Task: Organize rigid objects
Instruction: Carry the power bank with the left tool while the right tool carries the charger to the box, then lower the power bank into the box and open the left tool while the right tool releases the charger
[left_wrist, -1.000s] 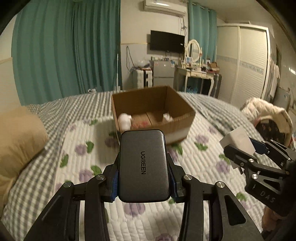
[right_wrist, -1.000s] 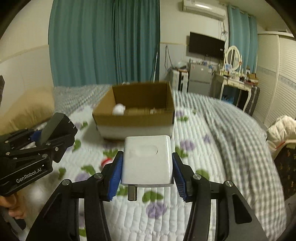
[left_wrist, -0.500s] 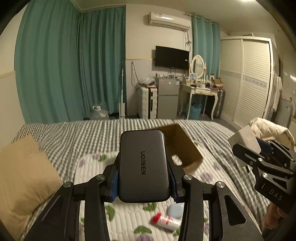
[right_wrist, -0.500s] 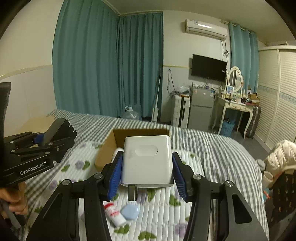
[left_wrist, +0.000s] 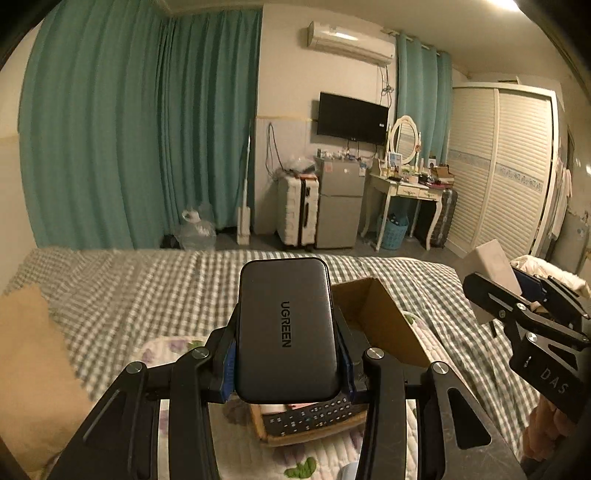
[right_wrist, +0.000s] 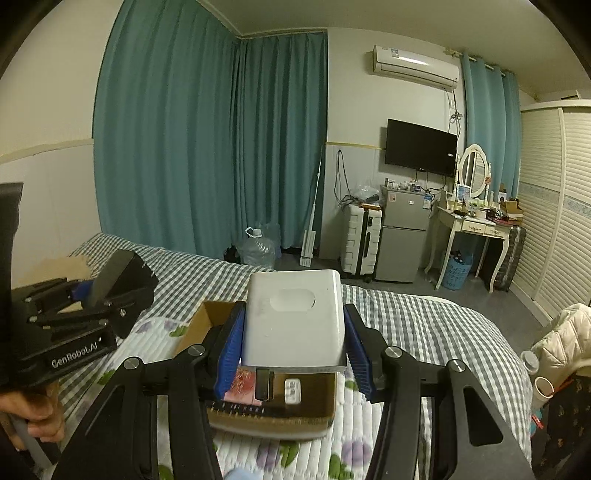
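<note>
Teal curtains (right_wrist: 210, 147), white louvred wardrobe (left_wrist: 506, 173)

The left gripper (left_wrist: 286, 363) is being held tilted downward, its two black fingers clamped by their blue pads (left_wrist: 228, 365) against the sides of a dark grey power bank (left_wrist: 286, 328), which is being kept upright between them. The right gripper (right_wrist: 293, 350) is likewise being pointed downward, its blue pads (right_wrist: 231, 347) pressed on both sides of a white charger block (right_wrist: 293, 317). Each gripper is being seen from the other's camera, side by side. A hand (right_wrist: 31, 417) is being wrapped around the left gripper's handle.
</note>
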